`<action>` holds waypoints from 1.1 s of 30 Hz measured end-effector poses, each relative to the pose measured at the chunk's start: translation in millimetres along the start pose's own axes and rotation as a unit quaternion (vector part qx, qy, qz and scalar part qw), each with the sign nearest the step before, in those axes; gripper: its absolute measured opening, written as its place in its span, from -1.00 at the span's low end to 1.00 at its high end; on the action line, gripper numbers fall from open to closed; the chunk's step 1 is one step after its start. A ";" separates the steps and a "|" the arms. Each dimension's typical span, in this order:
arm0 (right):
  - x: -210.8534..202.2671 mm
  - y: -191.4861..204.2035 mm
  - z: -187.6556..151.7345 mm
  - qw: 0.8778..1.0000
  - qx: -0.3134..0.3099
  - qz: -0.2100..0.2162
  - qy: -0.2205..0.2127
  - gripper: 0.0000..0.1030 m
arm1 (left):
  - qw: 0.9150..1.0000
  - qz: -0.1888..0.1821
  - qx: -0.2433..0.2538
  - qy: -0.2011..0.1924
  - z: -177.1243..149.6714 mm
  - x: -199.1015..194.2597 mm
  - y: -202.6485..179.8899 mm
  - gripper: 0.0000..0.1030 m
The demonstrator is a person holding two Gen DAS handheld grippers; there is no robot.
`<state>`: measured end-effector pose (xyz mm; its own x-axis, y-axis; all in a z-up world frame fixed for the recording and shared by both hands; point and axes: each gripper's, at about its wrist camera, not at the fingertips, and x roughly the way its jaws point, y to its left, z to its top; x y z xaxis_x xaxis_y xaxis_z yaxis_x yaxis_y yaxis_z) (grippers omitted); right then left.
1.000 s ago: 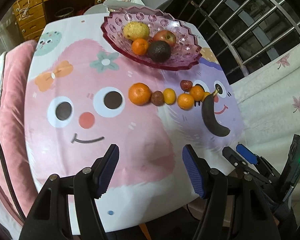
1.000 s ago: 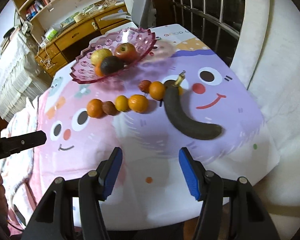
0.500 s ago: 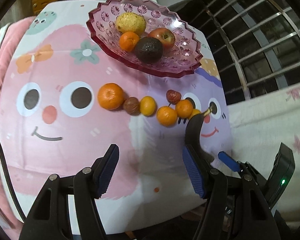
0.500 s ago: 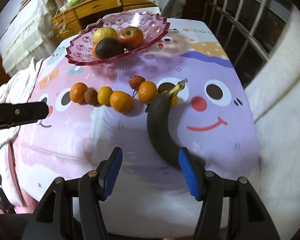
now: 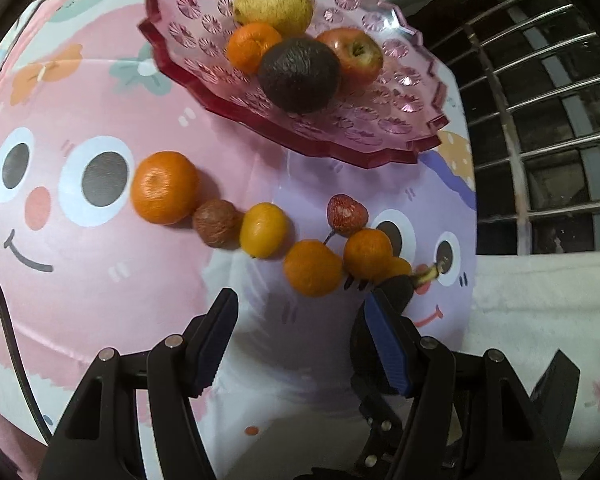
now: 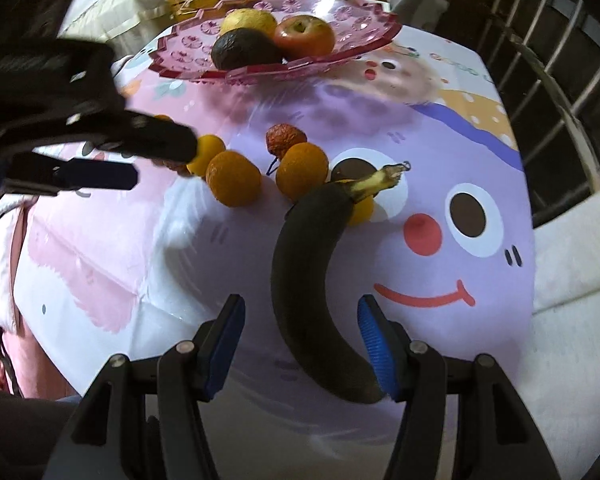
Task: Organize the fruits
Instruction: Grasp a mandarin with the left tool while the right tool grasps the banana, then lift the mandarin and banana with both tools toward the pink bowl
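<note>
Fruit lies in a row on the bench [image 6: 480, 320]: oranges, then a blackened banana [image 6: 308, 280] resting between the wide-spread fingers of the right hand-held gripper [image 6: 302, 344]. Left hand-held gripper [image 5: 300, 340], also wide, hovers near an orange [image 5: 312, 268]. A pink dish [image 5: 400, 128] holds more fruit.

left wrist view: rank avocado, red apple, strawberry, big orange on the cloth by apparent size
1. Avocado, in the dish.
2. Big orange, leftmost in the row on the cloth.
3. Red apple, partly hidden behind the avocado, so its rank against the orange is unsure.
4. Strawberry, clearly the smallest.
</note>
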<state>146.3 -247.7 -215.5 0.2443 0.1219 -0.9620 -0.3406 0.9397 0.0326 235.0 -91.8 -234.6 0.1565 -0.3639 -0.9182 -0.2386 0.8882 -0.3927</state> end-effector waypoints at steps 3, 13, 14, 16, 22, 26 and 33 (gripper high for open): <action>5.4 -4.9 1.5 1.000 -0.008 0.012 0.001 0.14 | 1.000 0.016 -0.005 0.005 4.7 11.3 -8.2 0.22; 20.6 -12.0 2.7 0.998 -0.020 0.048 0.017 -0.15 | 0.999 0.046 -0.026 0.013 14.5 33.1 -14.7 -0.03; 21.4 -11.5 2.8 0.998 -0.023 0.051 0.018 -0.16 | 0.998 0.046 -0.026 0.014 15.9 34.8 -15.3 -0.03; 23.6 -10.4 2.4 0.998 -0.027 0.055 0.022 -0.20 | 0.998 0.050 -0.026 0.017 18.1 39.2 -16.8 -0.03; 26.1 -7.5 2.0 0.997 -0.039 0.059 0.021 -0.21 | 0.998 0.050 -0.028 0.028 18.1 50.3 -20.4 -0.20; 26.3 -4.4 2.3 0.997 -0.046 0.060 0.017 -0.27 | 0.998 0.049 -0.023 0.023 17.2 52.9 -24.7 -0.26; 26.4 0.3 0.6 0.996 -0.046 0.071 0.015 -0.41 | 0.998 0.051 -0.015 0.022 14.6 46.9 -20.1 -0.28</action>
<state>153.1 -243.9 -240.7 0.1606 0.2400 -0.9574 -0.4510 0.8807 0.1451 261.1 -122.6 -269.0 0.0878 -0.2852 -0.9544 -0.2804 0.9123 -0.2984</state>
